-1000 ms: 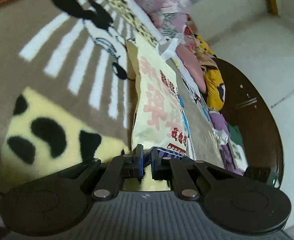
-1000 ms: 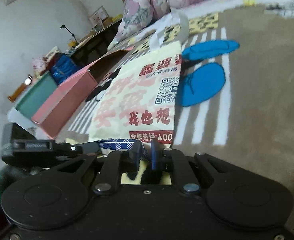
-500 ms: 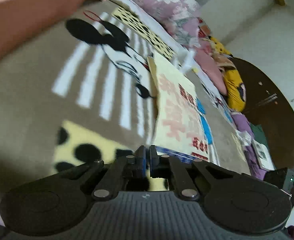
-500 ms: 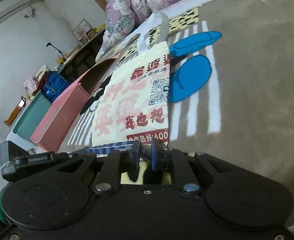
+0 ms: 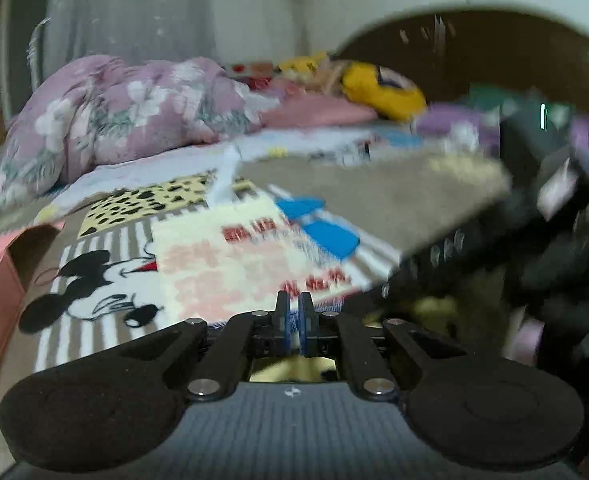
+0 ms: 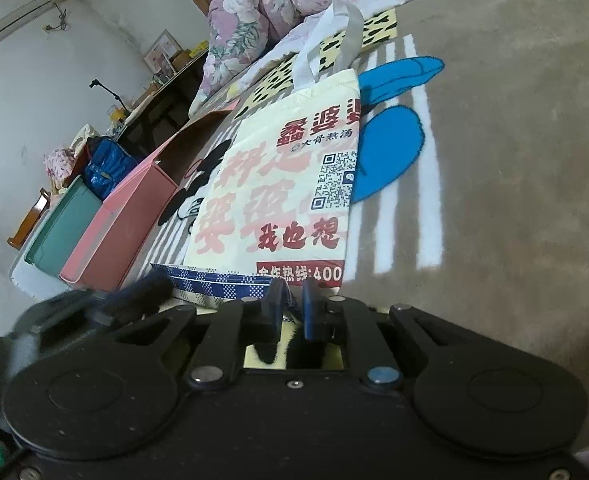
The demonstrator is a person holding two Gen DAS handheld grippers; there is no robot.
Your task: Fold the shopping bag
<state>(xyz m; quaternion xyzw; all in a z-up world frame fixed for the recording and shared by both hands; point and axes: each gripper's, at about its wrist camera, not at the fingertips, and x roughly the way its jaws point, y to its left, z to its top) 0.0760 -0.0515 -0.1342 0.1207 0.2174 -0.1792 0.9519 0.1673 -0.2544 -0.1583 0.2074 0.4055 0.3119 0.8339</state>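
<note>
The blanket [image 6: 514, 160] covered the bed, with the cream shopping bag [image 6: 278, 196] lying flat on it beside a pink box [image 6: 122, 224]. The right gripper [image 6: 292, 300] was clamped narrow on the bag's blue-checked bottom edge, and the left gripper [image 5: 293, 312] pinched the same edge, its view blurred.

The bag [image 6: 282, 184] is printed with "大骨熬汤", "我也想", a QR code [image 6: 334, 180] and a hotline number starting "400". Other characters are only partly legible.
</note>
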